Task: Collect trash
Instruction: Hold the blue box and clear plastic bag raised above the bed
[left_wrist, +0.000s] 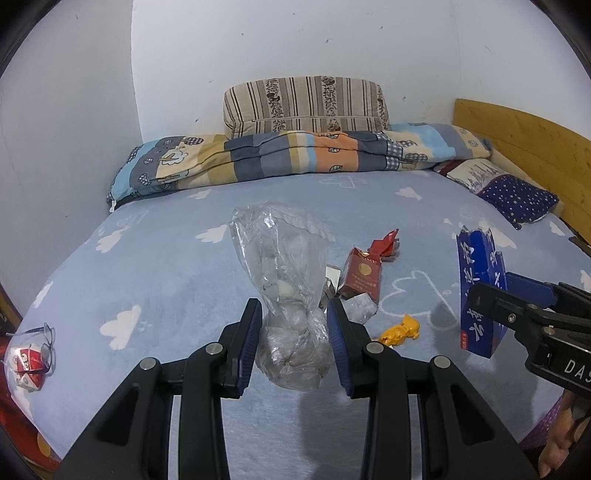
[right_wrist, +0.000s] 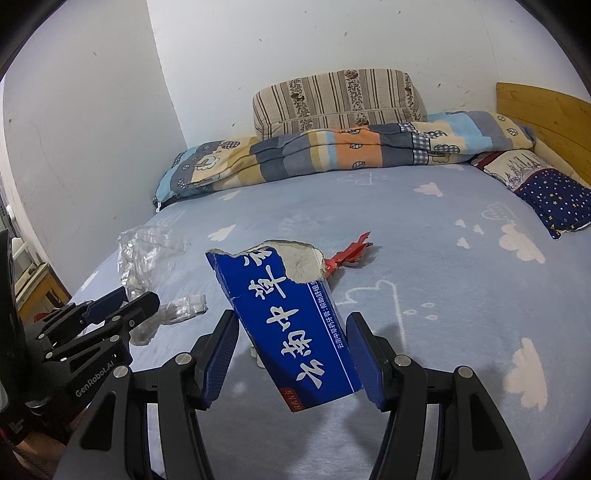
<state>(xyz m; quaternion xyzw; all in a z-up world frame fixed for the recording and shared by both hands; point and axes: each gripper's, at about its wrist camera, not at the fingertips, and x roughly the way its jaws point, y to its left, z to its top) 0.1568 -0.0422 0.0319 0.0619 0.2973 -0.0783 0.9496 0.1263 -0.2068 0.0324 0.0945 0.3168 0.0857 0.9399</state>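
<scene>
Now we squeeze a clear plastic bag (left_wrist: 291, 332) in our left gripper (left_wrist: 295, 332), fingers nearly closed, while our right gripper (right_wrist: 291, 354), fingers half open, holds a torn blue box (right_wrist: 291, 325) above the bed (left_wrist: 147, 266).

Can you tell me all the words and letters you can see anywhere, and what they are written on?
"GenRobot.AI": white letters on the black body of the left gripper.
"DAS", cut off at the picture's edge: white letters on the black body of the right gripper.
"云南中草": big white characters on the torn blue cardboard box; the small white line along its edge is too small to read.
Red cigarette pack: gold print, blurred.
</scene>
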